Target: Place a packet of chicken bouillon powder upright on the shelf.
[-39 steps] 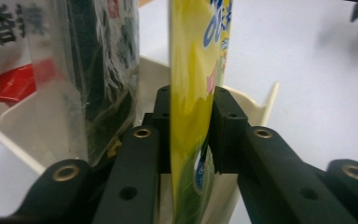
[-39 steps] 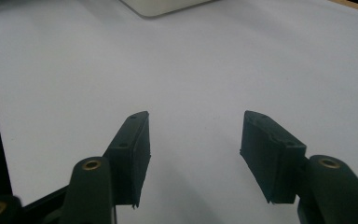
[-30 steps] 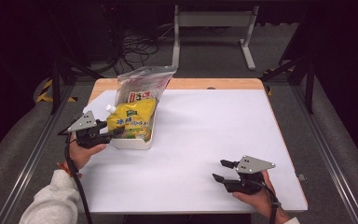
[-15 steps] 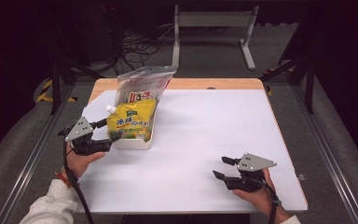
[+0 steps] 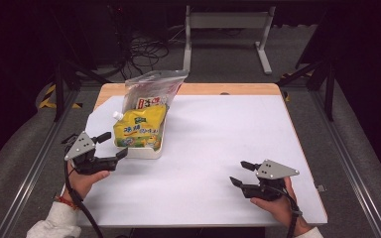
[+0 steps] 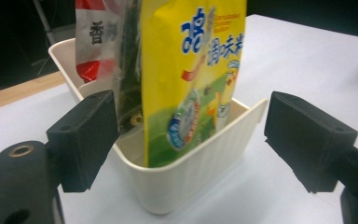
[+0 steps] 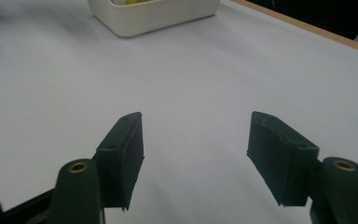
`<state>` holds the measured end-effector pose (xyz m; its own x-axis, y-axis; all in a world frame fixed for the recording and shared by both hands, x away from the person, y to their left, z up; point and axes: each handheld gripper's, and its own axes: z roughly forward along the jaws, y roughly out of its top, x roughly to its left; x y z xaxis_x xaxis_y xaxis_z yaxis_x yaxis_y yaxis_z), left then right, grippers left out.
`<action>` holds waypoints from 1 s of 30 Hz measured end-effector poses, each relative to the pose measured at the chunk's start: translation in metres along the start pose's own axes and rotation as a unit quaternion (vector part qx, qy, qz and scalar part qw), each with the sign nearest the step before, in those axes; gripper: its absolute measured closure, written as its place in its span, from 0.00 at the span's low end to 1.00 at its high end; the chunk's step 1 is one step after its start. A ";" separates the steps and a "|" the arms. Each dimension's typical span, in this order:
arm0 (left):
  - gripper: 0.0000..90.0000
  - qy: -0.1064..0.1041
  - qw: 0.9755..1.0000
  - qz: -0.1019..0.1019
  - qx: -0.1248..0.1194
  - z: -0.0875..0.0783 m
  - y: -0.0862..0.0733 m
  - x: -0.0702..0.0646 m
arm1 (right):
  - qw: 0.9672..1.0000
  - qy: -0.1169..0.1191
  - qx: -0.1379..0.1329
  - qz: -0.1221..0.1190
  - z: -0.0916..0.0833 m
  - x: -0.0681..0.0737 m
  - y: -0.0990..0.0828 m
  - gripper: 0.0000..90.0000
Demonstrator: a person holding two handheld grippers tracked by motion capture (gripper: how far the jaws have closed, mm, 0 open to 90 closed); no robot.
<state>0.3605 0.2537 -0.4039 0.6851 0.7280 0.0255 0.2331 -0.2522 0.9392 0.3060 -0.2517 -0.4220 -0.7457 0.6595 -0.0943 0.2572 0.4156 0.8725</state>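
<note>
Now my left gripper (image 5: 111, 149) has just been opening; its jaws stand wide at the near left of the cream tub (image 5: 146, 150), gripping nothing. That tub holds the yellow pouch (image 5: 140, 128) upright, with a clear bag (image 5: 151, 91) behind it. To back away cleanly, I'd judge a straight pull toward me best, without nudging the rim. My right gripper (image 5: 241, 174) rests wide and empty, near right.

The yellow pouch (image 6: 193, 79) is glossy printed plastic film, the clear bag (image 5: 151, 89) behind it shiny and crinkled; the cream tub (image 6: 191, 172) is ribbed matt plastic; the bench (image 5: 218, 148) has a smooth matt white sheet over a wooden edge
</note>
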 end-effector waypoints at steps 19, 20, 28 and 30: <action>0.13 -0.012 0.999 0.039 -0.004 -0.009 -0.001 -0.050 | 0.998 -0.053 0.000 -0.016 -0.015 -0.008 0.002 0.27; 0.13 -0.012 0.999 0.039 -0.004 -0.009 -0.001 -0.050 | 0.998 -0.053 0.000 -0.016 -0.015 -0.008 0.002 0.27; 0.11 -0.034 0.997 0.065 0.030 0.004 -0.005 -0.072 | 0.996 -0.078 0.010 -0.036 -0.019 -0.008 -0.002 0.20; 0.11 -0.038 0.996 0.074 0.036 0.007 -0.007 -0.076 | 0.996 -0.079 0.012 -0.035 -0.019 -0.009 -0.003 0.18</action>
<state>0.3118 0.1957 -0.4147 0.7658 0.6294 0.1322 0.1735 -0.4001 0.8999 0.3002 -0.2703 -0.4146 -0.6571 0.7177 -0.2305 0.2233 0.4773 0.8499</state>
